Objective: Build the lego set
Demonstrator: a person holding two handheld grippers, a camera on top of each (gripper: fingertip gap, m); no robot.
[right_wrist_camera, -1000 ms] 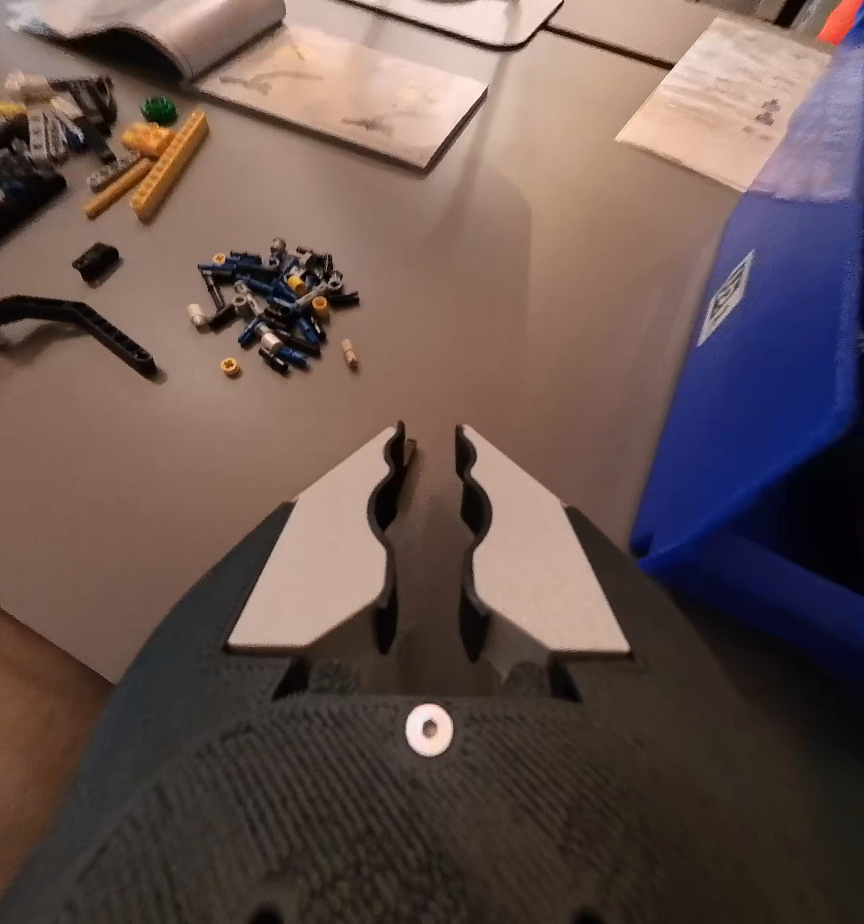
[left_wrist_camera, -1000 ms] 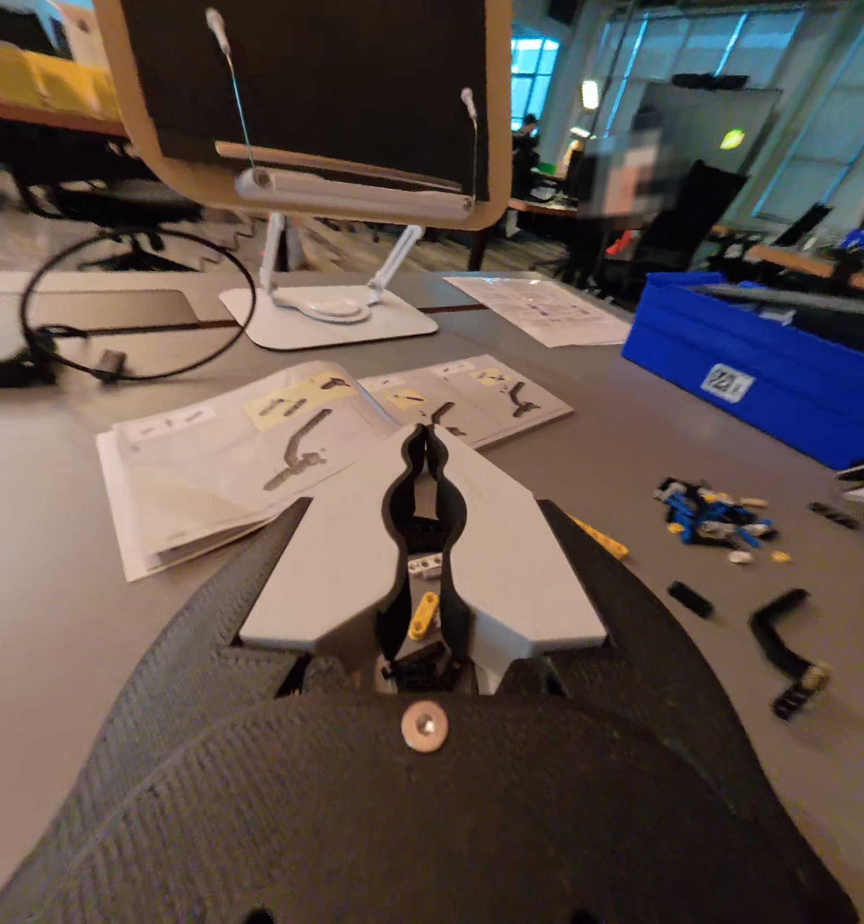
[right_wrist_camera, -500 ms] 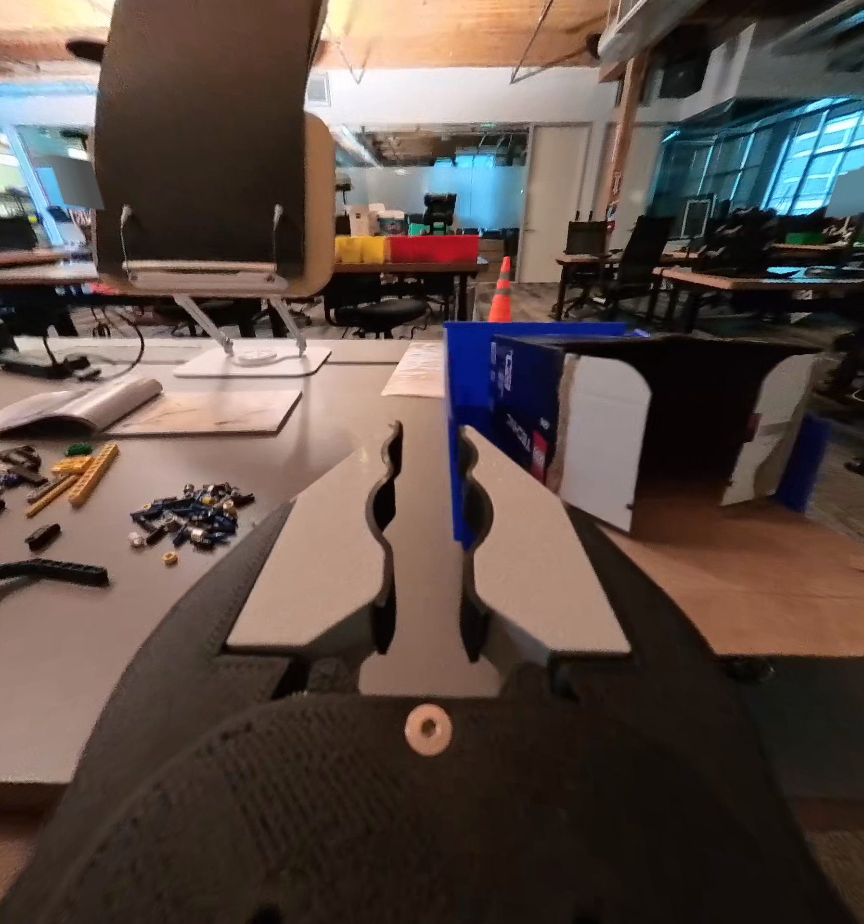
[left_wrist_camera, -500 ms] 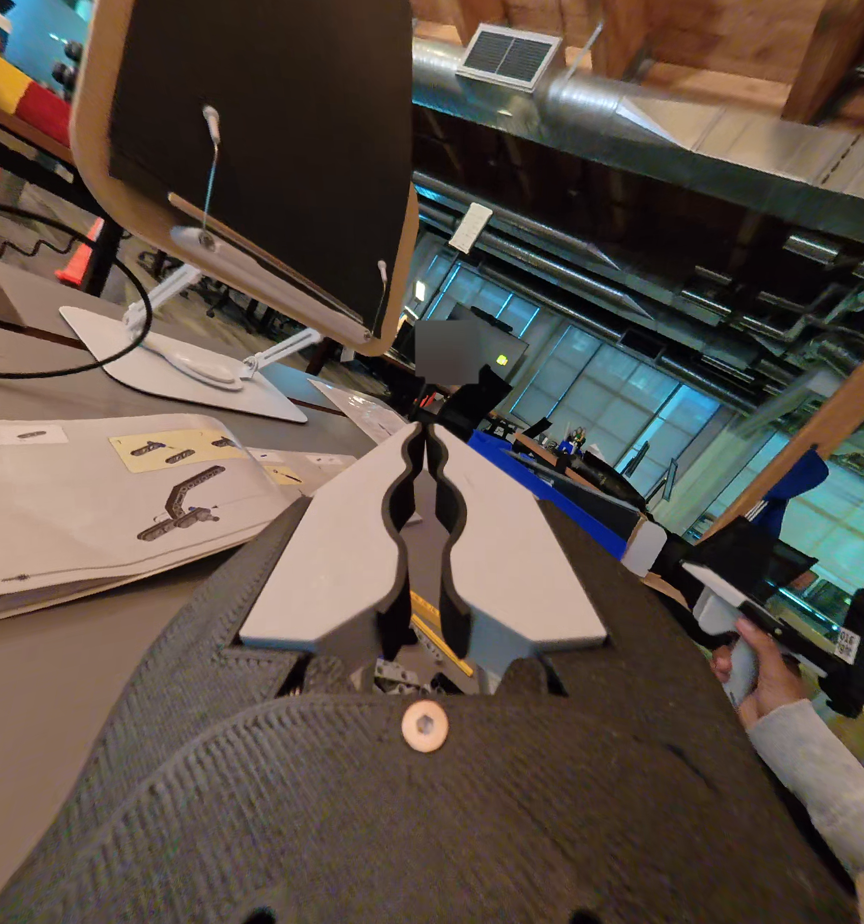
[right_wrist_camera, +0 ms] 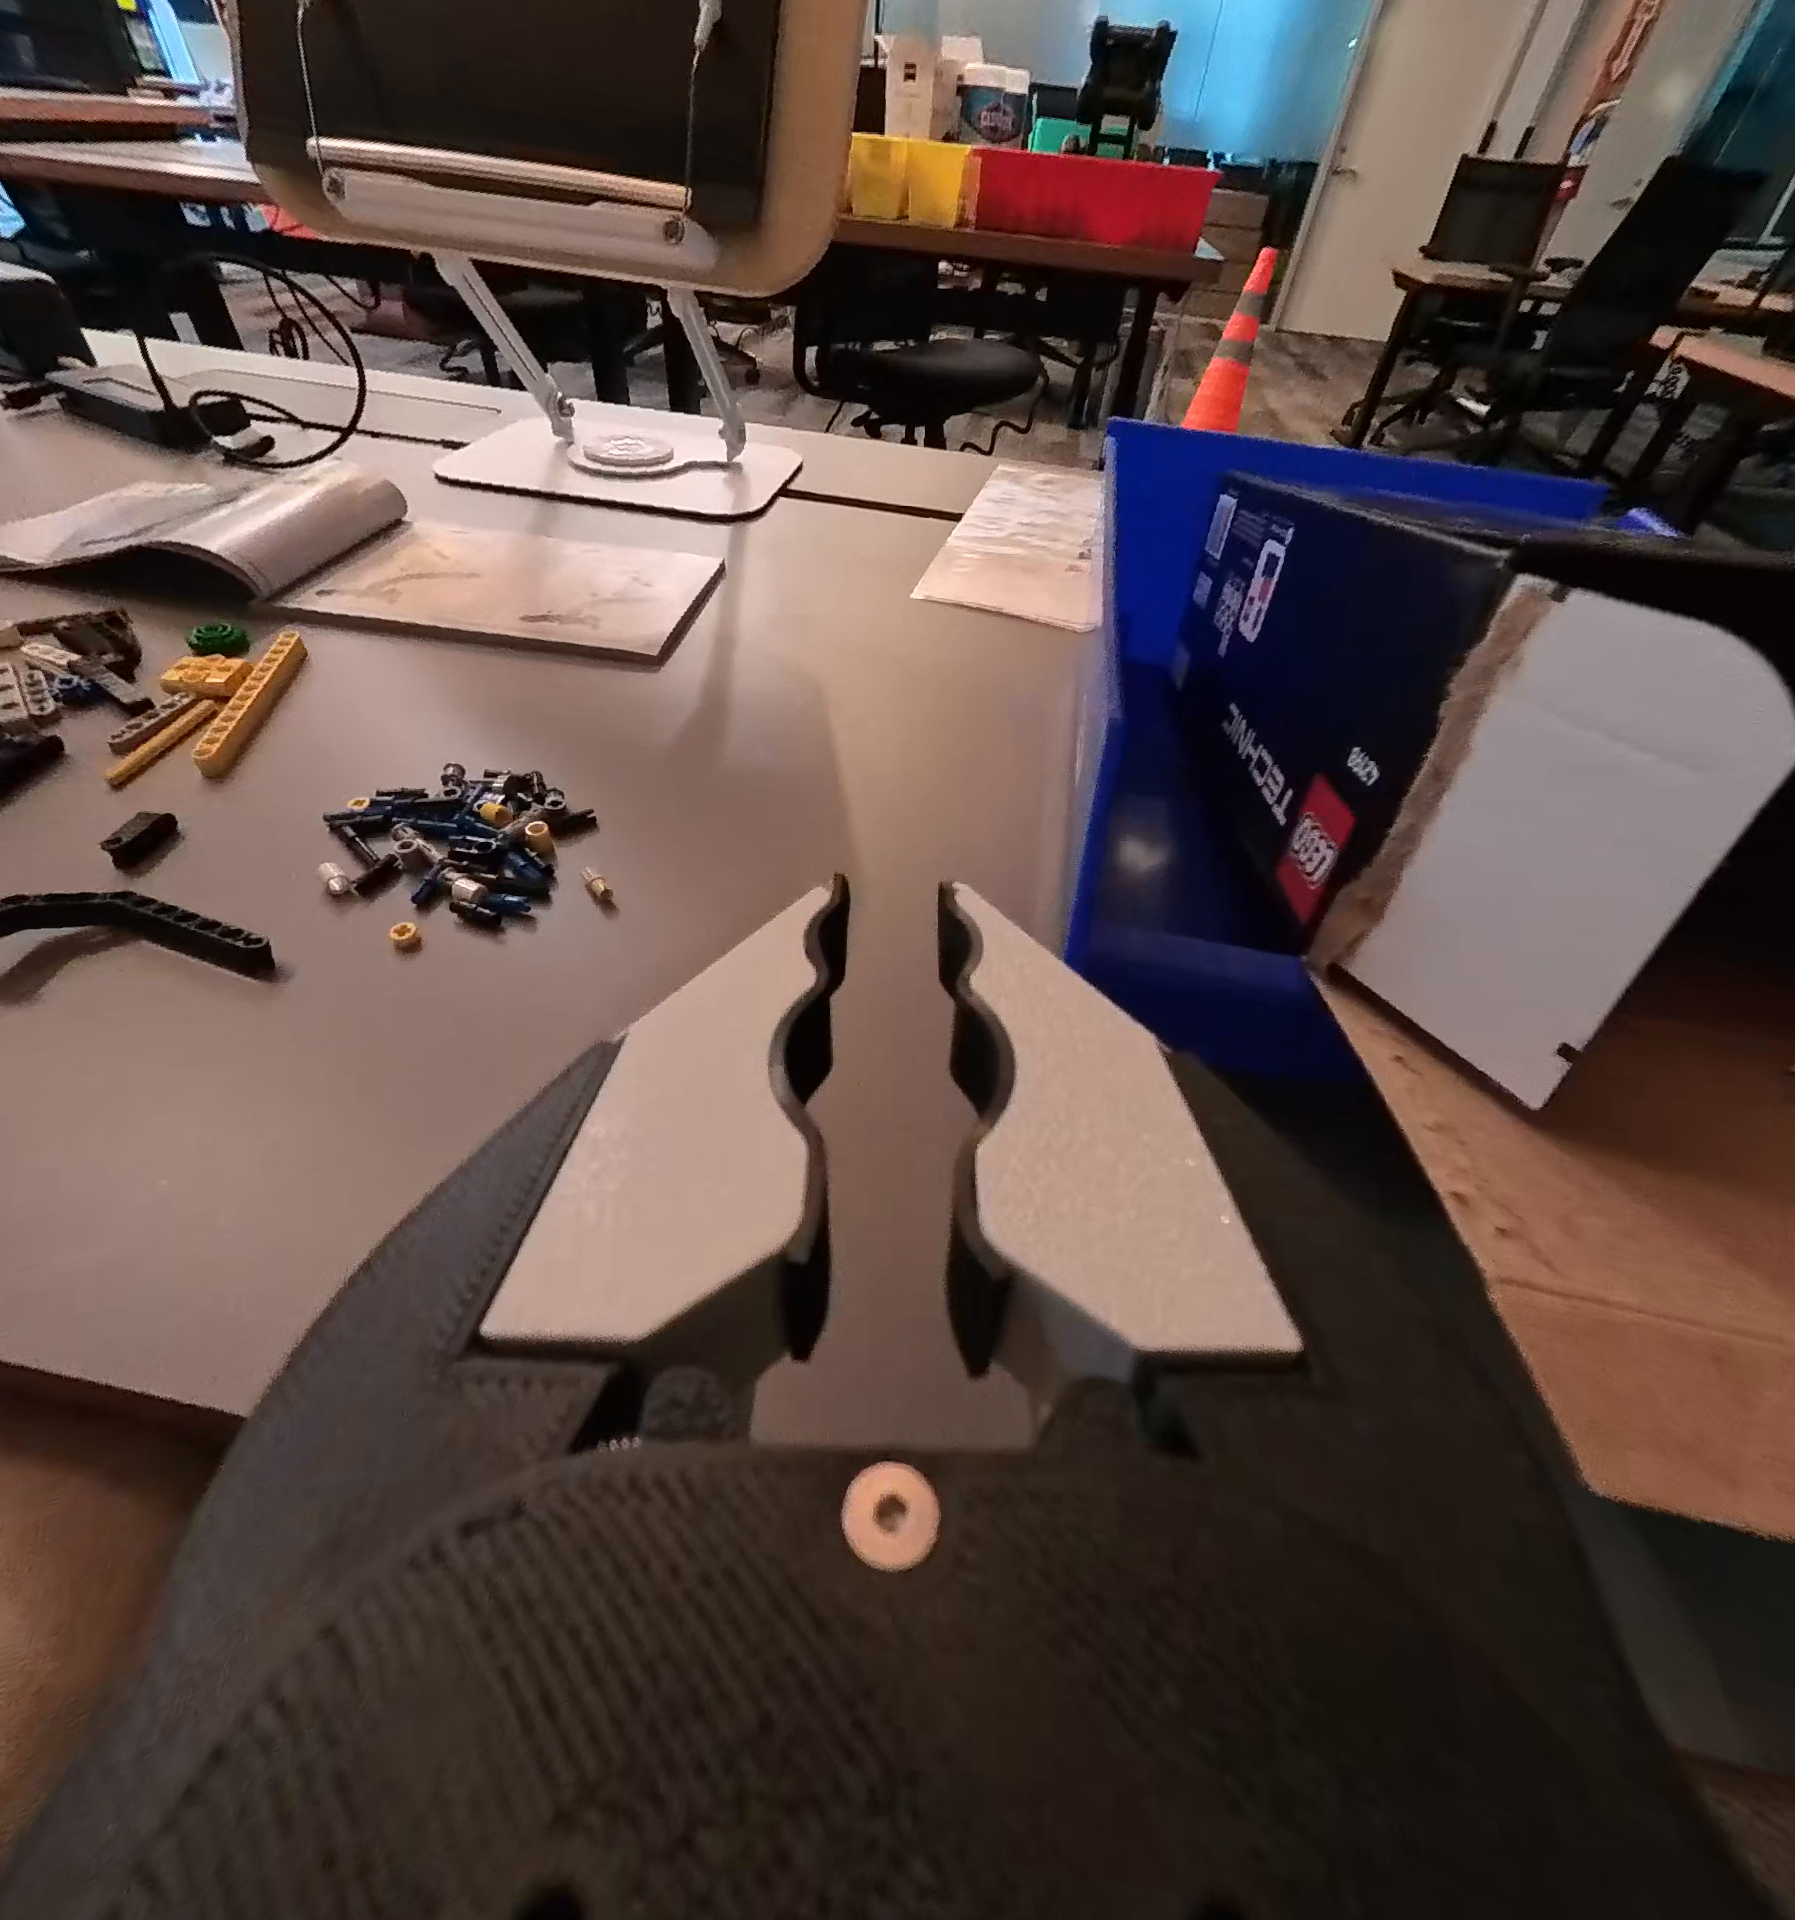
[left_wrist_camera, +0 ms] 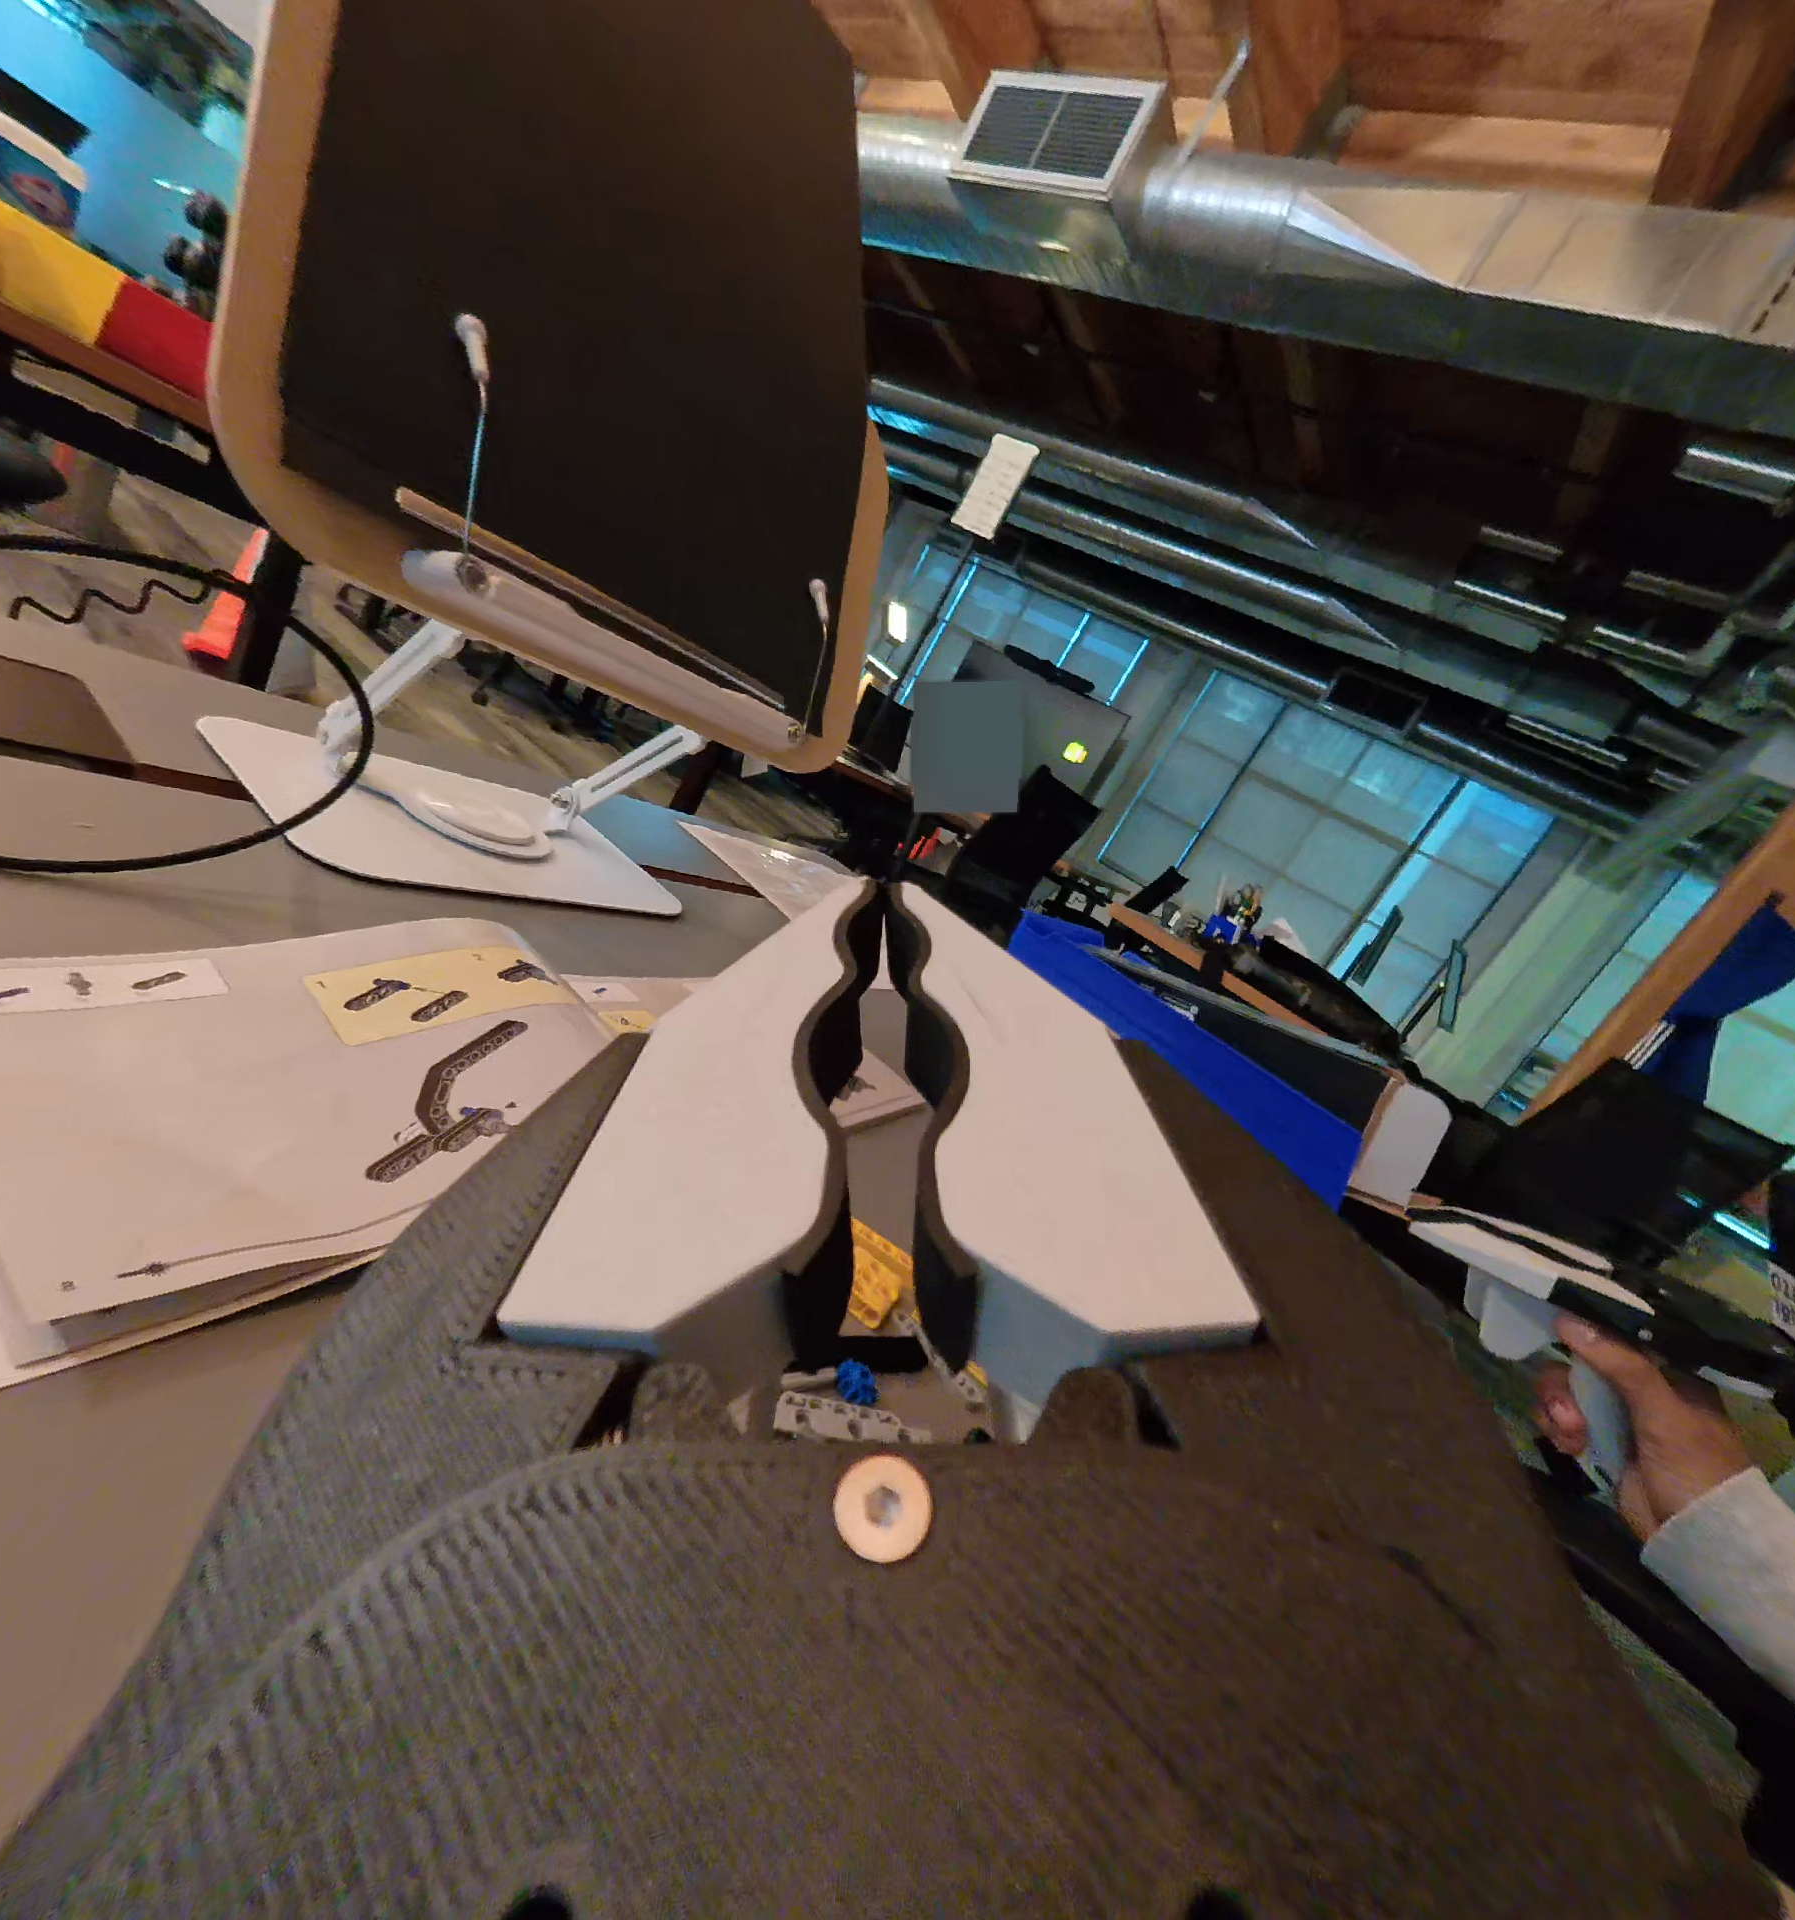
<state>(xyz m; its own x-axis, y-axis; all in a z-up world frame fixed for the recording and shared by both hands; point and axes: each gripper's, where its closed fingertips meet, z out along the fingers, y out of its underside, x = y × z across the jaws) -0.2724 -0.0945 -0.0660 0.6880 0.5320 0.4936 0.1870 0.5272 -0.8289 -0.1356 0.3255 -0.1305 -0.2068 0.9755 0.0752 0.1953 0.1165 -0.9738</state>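
Observation:
My left gripper (left_wrist_camera: 882,906) is shut and empty, raised above the table and tilted up. Yellow and grey lego pieces (left_wrist_camera: 877,1294) show through the gap between its fingers. The open instruction booklet (left_wrist_camera: 249,1101) lies to its left. My right gripper (right_wrist_camera: 893,904) is slightly open and empty, over the table's near right part. A pile of small blue, black and grey pins (right_wrist_camera: 457,842) lies ahead to its left, with a black bent beam (right_wrist_camera: 114,920), a small black piece (right_wrist_camera: 140,836) and yellow beams (right_wrist_camera: 249,701) farther left.
A blue bin (right_wrist_camera: 1132,727) holding the dark lego box (right_wrist_camera: 1392,727) stands at the table's right edge. A book stand (right_wrist_camera: 618,468) with a black board stands at the back. A hand (left_wrist_camera: 1641,1423) holds the right gripper at the right of the left wrist view. Left tips and right tips are each some 25 cm from the black bent beam (right_wrist_camera: 114,920).
The left gripper has tilted up from the table toward the ceiling and stayed shut. The right gripper swung up, then back down toward the table, with its gap unchanged.

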